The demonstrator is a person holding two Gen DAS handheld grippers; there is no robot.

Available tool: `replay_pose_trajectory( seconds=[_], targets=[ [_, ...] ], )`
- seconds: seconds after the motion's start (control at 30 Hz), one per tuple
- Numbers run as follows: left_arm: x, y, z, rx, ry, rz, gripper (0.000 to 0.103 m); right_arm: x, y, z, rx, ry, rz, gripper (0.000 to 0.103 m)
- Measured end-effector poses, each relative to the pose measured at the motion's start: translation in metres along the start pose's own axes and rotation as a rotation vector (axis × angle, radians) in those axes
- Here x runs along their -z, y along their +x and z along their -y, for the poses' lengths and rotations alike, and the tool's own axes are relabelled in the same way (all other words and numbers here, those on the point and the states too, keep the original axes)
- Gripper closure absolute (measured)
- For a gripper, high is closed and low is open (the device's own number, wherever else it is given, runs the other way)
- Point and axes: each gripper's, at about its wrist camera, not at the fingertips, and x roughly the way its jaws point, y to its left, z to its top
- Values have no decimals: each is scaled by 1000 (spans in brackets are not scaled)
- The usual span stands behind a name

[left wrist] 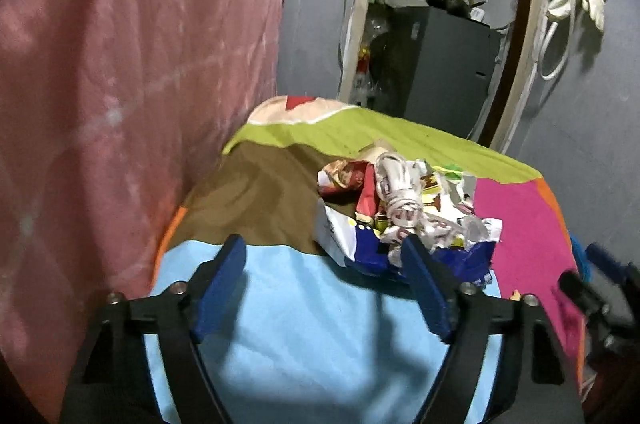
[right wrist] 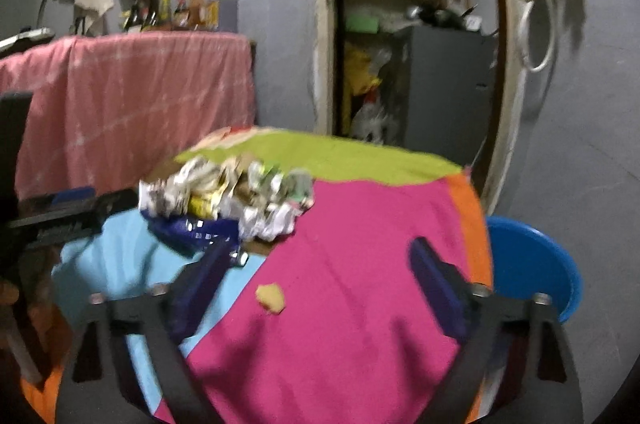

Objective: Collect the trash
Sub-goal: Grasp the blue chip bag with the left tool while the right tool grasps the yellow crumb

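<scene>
Both grippers, left [left wrist: 324,264] & right [right wrist: 324,268], angled down, jaws apart, empty.

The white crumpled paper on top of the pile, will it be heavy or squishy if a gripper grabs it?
The white crumpled paper looks thin and creased, so it is probably light and would likely squash between the pads. It rests loosely on the trash pile, so a push might send it tumbling onto the patchwork cloth.

From where I stand, nothing is readable. The crumpled wrappers [left wrist: 404,208] carry red and blue printing, but it is too blurred and creased. The bottles [right wrist: 172,10] show no legible labels.
</scene>
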Motion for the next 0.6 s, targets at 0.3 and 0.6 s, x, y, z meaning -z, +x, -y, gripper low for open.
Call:
replay_pose_trajectory(
  seconds=[0.3,0.6],
  targets=[
    [-4,19,-5,84,-81,-99,65,6,28,-13,-82,-40,-153,52],
    [-6,15,-9,109,-127,-116,91,13,40,-15,-133,-32,-231,73]
  ],
)
